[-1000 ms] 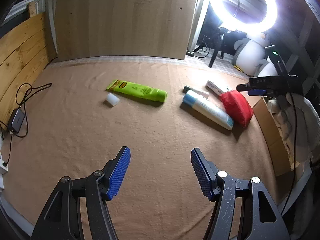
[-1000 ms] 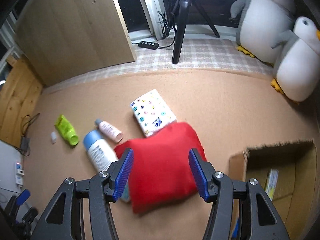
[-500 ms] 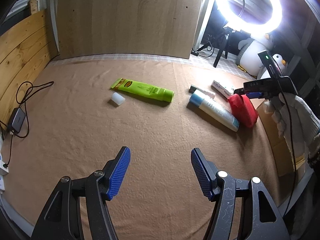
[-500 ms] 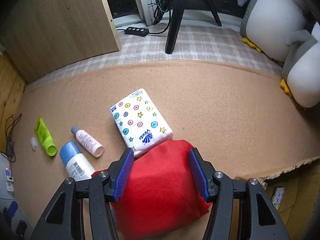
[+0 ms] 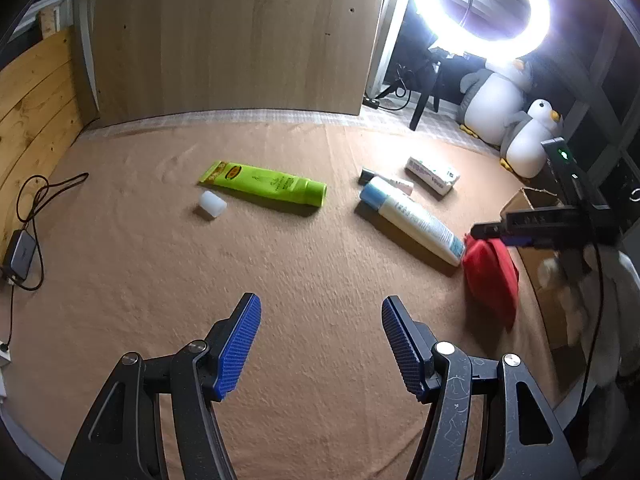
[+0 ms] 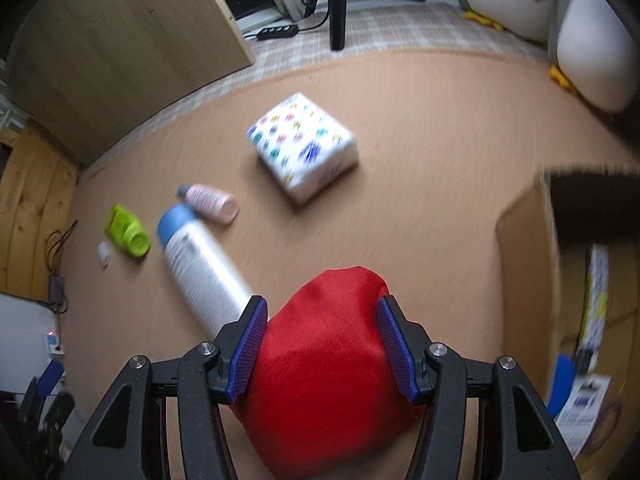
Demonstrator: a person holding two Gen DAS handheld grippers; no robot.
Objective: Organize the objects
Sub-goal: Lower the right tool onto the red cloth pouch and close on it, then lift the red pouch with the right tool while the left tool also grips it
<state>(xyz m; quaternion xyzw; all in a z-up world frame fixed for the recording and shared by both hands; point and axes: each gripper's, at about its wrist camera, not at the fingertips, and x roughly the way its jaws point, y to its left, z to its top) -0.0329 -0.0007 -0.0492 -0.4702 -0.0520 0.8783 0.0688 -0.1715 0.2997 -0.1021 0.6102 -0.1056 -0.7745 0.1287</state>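
A red cloth bag (image 6: 324,360) lies on the tan carpet, and my right gripper (image 6: 320,344) is down over it. The bag fills the gap between the blue pads (image 6: 248,340), which stand at its sides at an unchanged width. In the left wrist view the right gripper (image 5: 492,231) hangs just above the red bag (image 5: 490,276). My left gripper (image 5: 320,344) hovers open over bare carpet with nothing between its fingers. Beyond lie a white bottle with a blue cap (image 6: 200,268), a small pink bottle (image 6: 210,202), a patterned tissue pack (image 6: 304,144), a green tube (image 5: 264,184) and a white cap (image 5: 212,203).
An open cardboard box (image 6: 528,260) stands right of the red bag, with printed packs inside. Two plush penguins (image 5: 500,108), a ring light (image 5: 480,0) and a tripod (image 6: 336,0) are at the back right. A cable and adapter (image 5: 20,256) lie at the left edge.
My right gripper has come down and forward, so the red bag now sits between its pads instead of below them. The left view has swung slightly right; its jaws are unchanged.
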